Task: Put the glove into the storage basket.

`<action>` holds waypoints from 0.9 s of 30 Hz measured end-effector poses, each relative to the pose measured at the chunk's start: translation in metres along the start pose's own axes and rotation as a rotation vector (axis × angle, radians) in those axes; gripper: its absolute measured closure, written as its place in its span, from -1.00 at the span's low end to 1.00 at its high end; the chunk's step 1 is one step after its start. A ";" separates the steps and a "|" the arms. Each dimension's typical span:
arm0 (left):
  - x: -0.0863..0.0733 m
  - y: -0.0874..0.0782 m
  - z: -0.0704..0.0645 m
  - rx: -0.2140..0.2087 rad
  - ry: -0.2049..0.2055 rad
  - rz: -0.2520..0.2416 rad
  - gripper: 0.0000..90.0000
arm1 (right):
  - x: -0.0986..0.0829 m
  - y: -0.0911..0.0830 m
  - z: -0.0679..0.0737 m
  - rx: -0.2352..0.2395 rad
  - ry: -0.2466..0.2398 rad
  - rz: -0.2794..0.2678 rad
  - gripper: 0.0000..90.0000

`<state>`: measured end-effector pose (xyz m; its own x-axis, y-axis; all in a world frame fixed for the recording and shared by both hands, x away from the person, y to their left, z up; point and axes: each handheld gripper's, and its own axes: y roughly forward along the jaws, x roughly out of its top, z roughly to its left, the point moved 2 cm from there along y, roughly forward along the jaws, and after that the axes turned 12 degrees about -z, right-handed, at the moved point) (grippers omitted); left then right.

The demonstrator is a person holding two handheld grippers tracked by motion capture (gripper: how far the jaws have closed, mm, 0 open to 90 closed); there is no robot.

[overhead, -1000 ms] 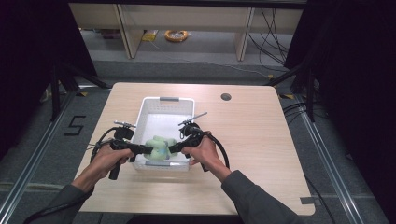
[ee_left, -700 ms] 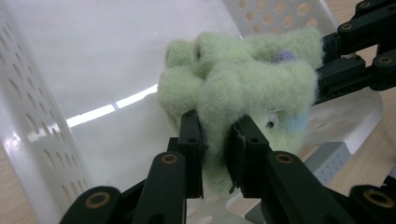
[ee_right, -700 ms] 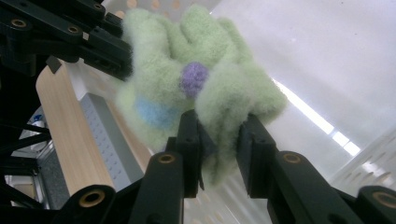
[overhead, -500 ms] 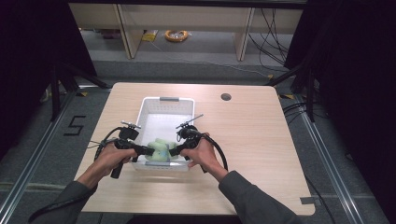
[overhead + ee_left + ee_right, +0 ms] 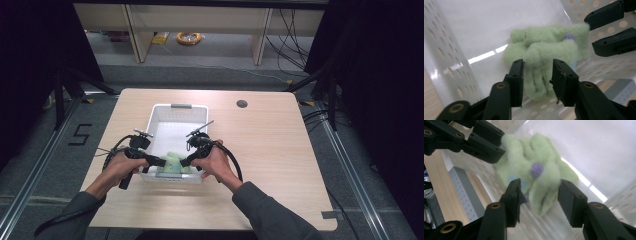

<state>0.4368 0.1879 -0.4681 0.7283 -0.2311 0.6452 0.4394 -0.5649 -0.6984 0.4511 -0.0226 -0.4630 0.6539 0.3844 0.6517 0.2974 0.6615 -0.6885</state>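
Both hands have drawn slightly nearer to the person since a second ago, and the soft toy between them sits a touch closer to the basket's near wall. Left tool (image 5: pixel 161 161) reaches in from the left with its jaws apart, one on each side of a green limb of the toy in the left gripper view (image 5: pixel 537 80), not pressing it. Right tool (image 5: pixel 184 161) comes in from the right, its jaws also spread, with a drooping part of the toy between them in the right gripper view (image 5: pixel 539 202); whether they touch the fur I cannot tell.

The fluffy green toy (image 5: pixel 173 162) lies on the floor of the white basket (image 5: pixel 172 111), at its near end, just beside the perforated near wall. Its long axis runs roughly left to right, from one tool to the other, with stubby limbs hanging toward the near side. A small purple spot (image 5: pixel 537 169) shows on the side facing the right tool.

The basket stands lengthwise, near to far, on the wooden surface (image 5: pixel 280 150), with a grey handle (image 5: pixel 181 106) on its far rim. A dark round hole (image 5: pixel 242 104) sits in the surface to the far right, well apart from the basket.
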 end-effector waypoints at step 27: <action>0.008 -0.020 -0.028 -0.002 0.021 -0.102 0.01 | 0.011 -0.044 -0.006 0.051 -0.034 -0.134 0.04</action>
<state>0.4191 0.1751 -0.4404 0.6685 -0.1889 0.7193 0.5098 -0.5878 -0.6282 0.4490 -0.0515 -0.4274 0.5864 0.3114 0.7478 0.3441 0.7400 -0.5780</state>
